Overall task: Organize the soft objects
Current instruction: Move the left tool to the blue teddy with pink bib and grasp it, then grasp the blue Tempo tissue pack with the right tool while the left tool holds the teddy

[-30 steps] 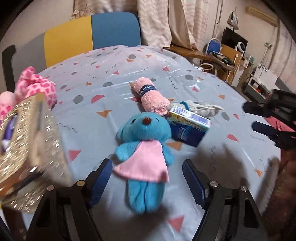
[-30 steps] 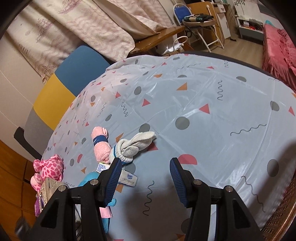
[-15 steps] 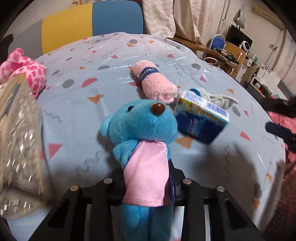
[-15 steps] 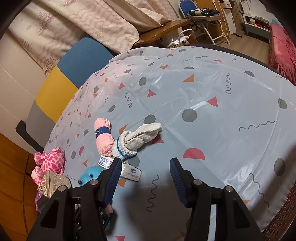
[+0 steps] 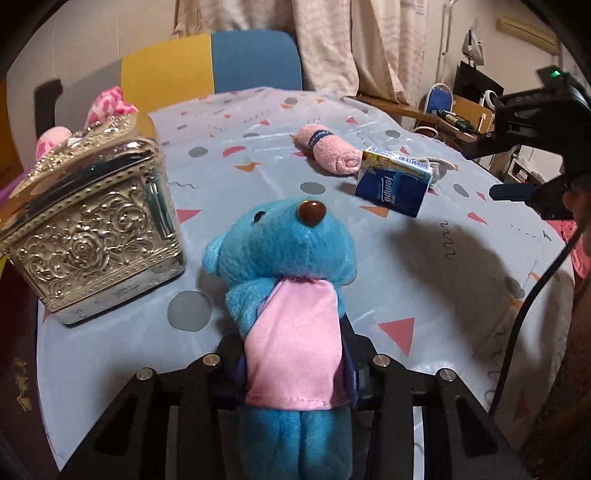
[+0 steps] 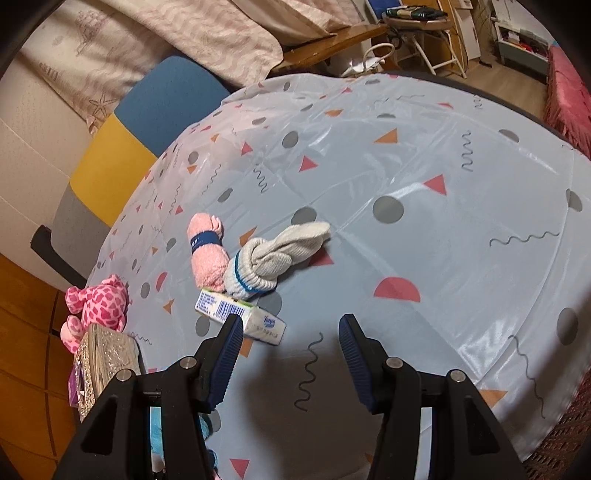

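At lower centre the left gripper (image 5: 293,363), jaws easing open, clamps the blue plush bear (image 5: 291,295) above the counter (image 5: 424,266), while the right gripper (image 6: 291,345) gapes empty and the pink rolled towel (image 6: 208,254), knotted white sock (image 6: 275,256) and tissue pack (image 6: 240,314) remain unsorted.

A round tabletop (image 6: 424,155) under a glossy pale-blue cloth printed with triangles, dots and squiggles fills a warmly lit room. Behind it stands a chair (image 5: 207,62) upholstered in grey, yellow and blue panels, before patterned cream curtains (image 5: 354,40). A folding chair (image 6: 417,22) stands on the wooden floor (image 6: 480,70) beyond.
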`<move>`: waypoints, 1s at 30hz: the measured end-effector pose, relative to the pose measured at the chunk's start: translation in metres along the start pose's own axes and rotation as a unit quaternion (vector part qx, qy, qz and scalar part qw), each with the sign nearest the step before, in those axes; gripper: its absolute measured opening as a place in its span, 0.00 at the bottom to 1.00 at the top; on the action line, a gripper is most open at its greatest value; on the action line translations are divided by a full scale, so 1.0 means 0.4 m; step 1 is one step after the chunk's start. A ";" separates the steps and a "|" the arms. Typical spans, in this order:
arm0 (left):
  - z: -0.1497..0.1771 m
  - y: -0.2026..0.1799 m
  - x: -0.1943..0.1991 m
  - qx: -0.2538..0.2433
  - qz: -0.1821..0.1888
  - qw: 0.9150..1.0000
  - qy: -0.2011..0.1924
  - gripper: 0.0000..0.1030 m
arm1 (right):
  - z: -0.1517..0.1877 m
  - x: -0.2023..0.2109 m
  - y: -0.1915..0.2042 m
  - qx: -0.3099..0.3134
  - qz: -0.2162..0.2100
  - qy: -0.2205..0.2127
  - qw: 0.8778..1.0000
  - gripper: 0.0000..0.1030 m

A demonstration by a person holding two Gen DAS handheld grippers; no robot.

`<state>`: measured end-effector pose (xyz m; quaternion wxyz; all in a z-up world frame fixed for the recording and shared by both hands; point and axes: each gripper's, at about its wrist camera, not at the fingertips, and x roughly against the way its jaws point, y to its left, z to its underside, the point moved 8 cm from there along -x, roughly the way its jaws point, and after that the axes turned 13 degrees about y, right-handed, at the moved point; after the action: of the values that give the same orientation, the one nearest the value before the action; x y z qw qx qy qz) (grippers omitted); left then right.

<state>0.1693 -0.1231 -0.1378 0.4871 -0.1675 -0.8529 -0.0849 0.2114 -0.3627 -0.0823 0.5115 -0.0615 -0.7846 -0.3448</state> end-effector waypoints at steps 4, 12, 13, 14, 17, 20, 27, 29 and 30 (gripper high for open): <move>0.001 -0.001 -0.003 -0.004 0.001 1.000 -0.009 0.41 | 0.000 0.001 0.003 0.006 0.008 -0.004 1.000 0.53; -0.002 0.006 -0.004 0.005 0.026 1.000 -0.014 0.41 | 0.014 -0.030 0.052 0.062 0.036 0.019 0.997 0.53; -0.002 0.007 -0.004 0.007 0.030 0.999 -0.013 0.41 | 0.015 -0.034 0.071 0.086 0.048 0.019 0.995 0.53; -0.002 0.008 -0.004 0.008 0.033 0.999 -0.013 0.41 | 0.016 -0.037 0.096 0.111 0.060 0.017 0.992 0.53; 0.000 0.010 -0.003 0.012 0.040 0.999 -0.014 0.42 | 0.008 -0.042 0.176 0.198 0.098 0.008 0.975 0.55; 0.000 0.010 -0.002 0.014 0.044 0.999 -0.015 0.42 | -0.003 -0.066 0.255 0.294 0.142 0.011 0.945 0.64; 0.002 0.014 0.001 0.017 0.050 0.998 -0.016 0.42 | -0.017 -0.208 0.278 0.374 0.220 0.098 0.896 0.62; 0.003 0.014 0.001 0.017 0.051 0.998 -0.016 0.42 | -0.012 -0.235 0.261 0.379 0.247 0.105 0.885 0.37; 0.003 0.015 0.002 0.018 0.053 0.998 -0.016 0.42 | -0.012 -0.237 0.252 0.379 0.261 0.095 0.883 0.31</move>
<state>0.1702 -0.1170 -0.1380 0.4799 -0.2052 -0.8520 -0.0407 0.3049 -0.2651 -0.1132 0.6395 -0.0320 -0.7587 0.1204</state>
